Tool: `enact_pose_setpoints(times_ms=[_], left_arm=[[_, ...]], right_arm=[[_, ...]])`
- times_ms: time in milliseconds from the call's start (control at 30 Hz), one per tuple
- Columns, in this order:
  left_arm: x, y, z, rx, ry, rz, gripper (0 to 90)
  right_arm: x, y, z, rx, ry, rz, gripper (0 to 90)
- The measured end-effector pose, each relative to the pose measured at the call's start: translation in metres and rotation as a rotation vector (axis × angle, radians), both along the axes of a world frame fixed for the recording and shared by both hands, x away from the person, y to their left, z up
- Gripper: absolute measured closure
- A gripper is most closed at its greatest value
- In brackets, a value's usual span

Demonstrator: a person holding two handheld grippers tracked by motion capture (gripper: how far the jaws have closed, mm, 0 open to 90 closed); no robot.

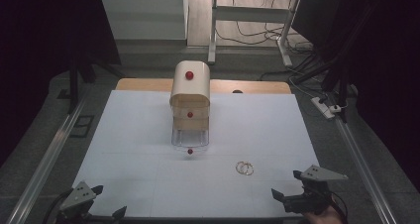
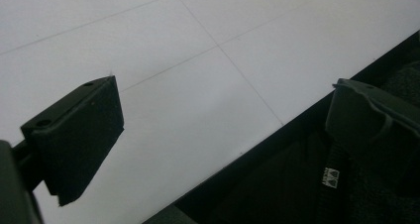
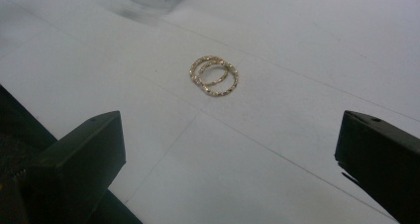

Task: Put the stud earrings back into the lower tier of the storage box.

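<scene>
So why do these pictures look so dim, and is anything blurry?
High view: the white table is the brightest area, its surroundings nearly black, and the small drawer unit looks soft. Right gripper view: the gold rings are fairly sharp, the near jaws blurred. Left gripper view: grey and dim, jaws soft-edged.

**Readable text: none**

No legible text, numbers or brand names in any view. Only mark: a small white label [image 2: 331, 178] on a dark strap, left gripper view, lower right. It carries a blocky logo-like pattern, too small and blurred to read.
</scene>
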State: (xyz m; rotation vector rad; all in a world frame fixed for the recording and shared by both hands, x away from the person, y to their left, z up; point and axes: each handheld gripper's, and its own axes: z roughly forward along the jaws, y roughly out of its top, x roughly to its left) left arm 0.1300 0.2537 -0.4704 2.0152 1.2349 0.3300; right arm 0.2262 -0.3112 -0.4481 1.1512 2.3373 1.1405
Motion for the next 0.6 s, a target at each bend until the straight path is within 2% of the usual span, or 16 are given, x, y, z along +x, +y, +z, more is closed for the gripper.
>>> enact_pose_setpoints(times_ms=[100, 133, 233, 433, 600], left_arm=[[0.001, 0.0024, -0.0005, -0.017, 0.016, 0.014, 1.6], [0.0012, 0.0033, -0.0007, -0.023, 0.02, 0.015, 1.2], [0.001, 0.0047, -0.0008, -0.035, 0.025, 0.017, 1.1], [0.002, 0.002, -0.0011, -0.013, 0.034, 0.015, 0.9], [0.003, 0.0031, -0.0014, -0.02, 0.042, 0.019, 0.4]], right_arm=[[0.0019, 0.0005, -0.0006, 0.0, 0.018, 0.013, 0.1], [0.0034, 0.0009, -0.001, 0.007, 0.037, 0.026, 2.5], [0.0045, 0.0016, -0.0014, 0.007, 0.045, 0.037, 2.9], [0.0057, 0.0026, -0.002, -0.003, 0.055, 0.033, 0.8], [0.0072, 0.0009, -0.0023, 0.011, 0.072, 0.021, 0.0]])
